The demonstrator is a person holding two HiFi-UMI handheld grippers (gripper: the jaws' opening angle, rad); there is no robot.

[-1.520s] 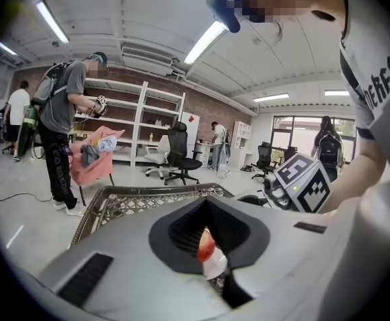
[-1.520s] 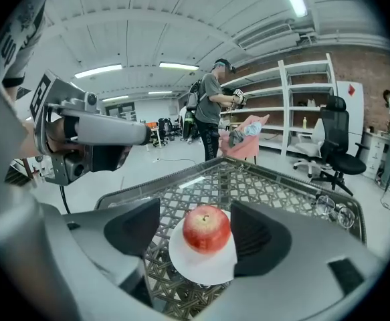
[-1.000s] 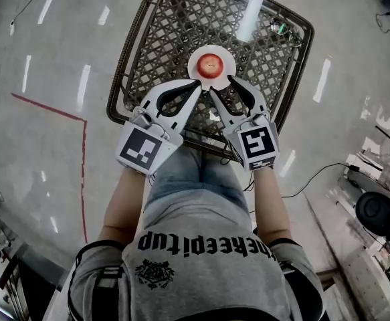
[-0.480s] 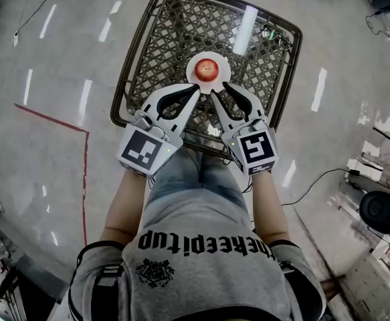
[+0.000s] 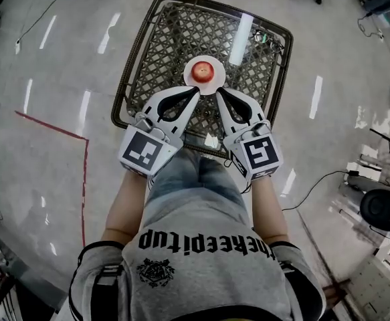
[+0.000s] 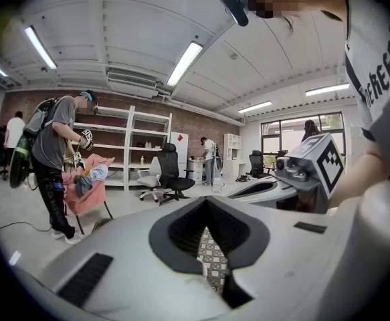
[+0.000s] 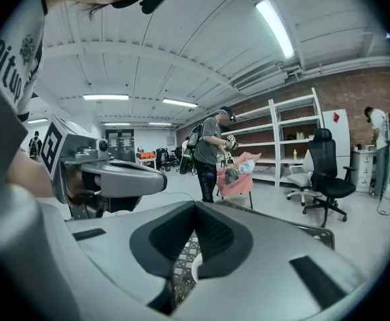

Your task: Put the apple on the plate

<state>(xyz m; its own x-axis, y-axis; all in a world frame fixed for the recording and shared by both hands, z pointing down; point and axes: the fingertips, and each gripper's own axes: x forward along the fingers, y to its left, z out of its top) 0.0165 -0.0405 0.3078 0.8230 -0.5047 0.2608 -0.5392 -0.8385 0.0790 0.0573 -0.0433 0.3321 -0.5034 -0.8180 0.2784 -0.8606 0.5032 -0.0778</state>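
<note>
Head view: left gripper (image 5: 196, 91), right gripper (image 5: 219, 93), fingers together, above table (image 5: 174, 32); apple (image 5: 203, 71) on plate (image 5: 189, 80).

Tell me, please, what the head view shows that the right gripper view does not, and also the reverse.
Only the head view: the apple, seen from above, and a red line on the floor. Only the right gripper view: shelves, a black office chair and a person beside a pink chair. Both: the woven table, the plate (only a white sliver in the gripper view), the left gripper, and the right gripper, whose jaws have just closed with nothing between them.
</note>
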